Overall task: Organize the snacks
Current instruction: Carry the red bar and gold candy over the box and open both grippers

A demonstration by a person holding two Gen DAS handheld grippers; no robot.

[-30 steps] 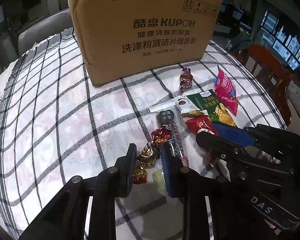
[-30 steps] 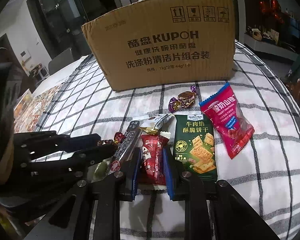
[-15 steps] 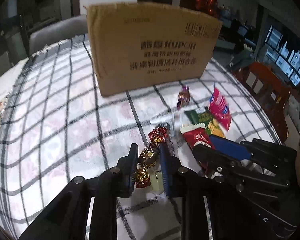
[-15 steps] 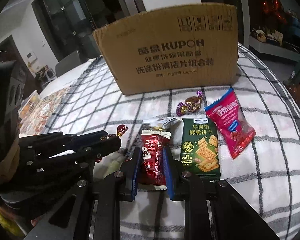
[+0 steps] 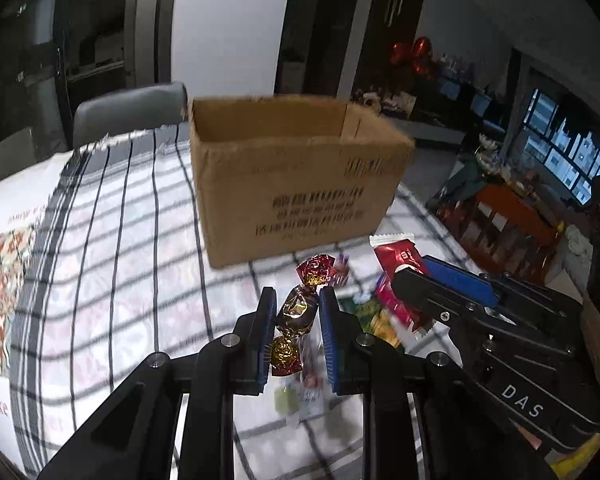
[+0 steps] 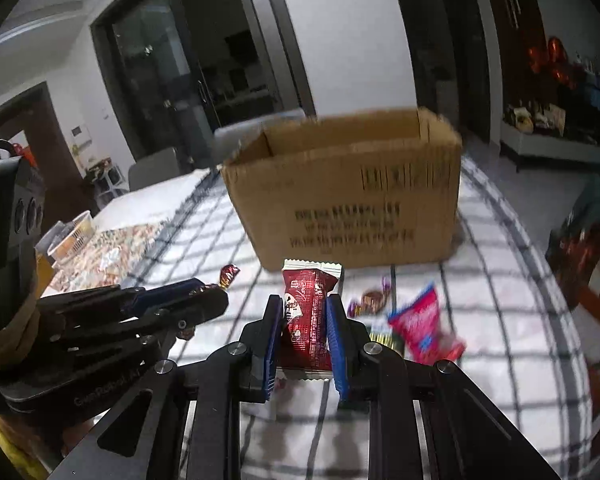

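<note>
My left gripper (image 5: 297, 297) is shut on a twist-wrapped candy (image 5: 298, 314) with a brown-gold middle and red ends, held above the checked cloth. My right gripper (image 6: 304, 301) is shut on a red snack packet (image 6: 307, 280), which stands upright between the blue pads. Each gripper shows in the other's view: the right gripper (image 5: 410, 280) with the red packet (image 5: 398, 258), and the left gripper (image 6: 210, 298) with the candy's red end (image 6: 230, 274). Straight ahead, an open-topped cardboard box (image 5: 296, 184) (image 6: 348, 200) stands on the table.
On the cloth lie a pink bag (image 6: 424, 328), a purple-brown candy (image 6: 370, 300), a green cracker pack (image 5: 374, 316) and a small green sweet (image 5: 286, 398). A grey chair (image 5: 128, 116) stands behind the table and a wooden chair (image 5: 512, 216) to its right. Containers (image 6: 74, 234) sit far left.
Both grippers have risen and tipped up, lifting the candy and the red packet off the cloth. The box's open top has come into view.
</note>
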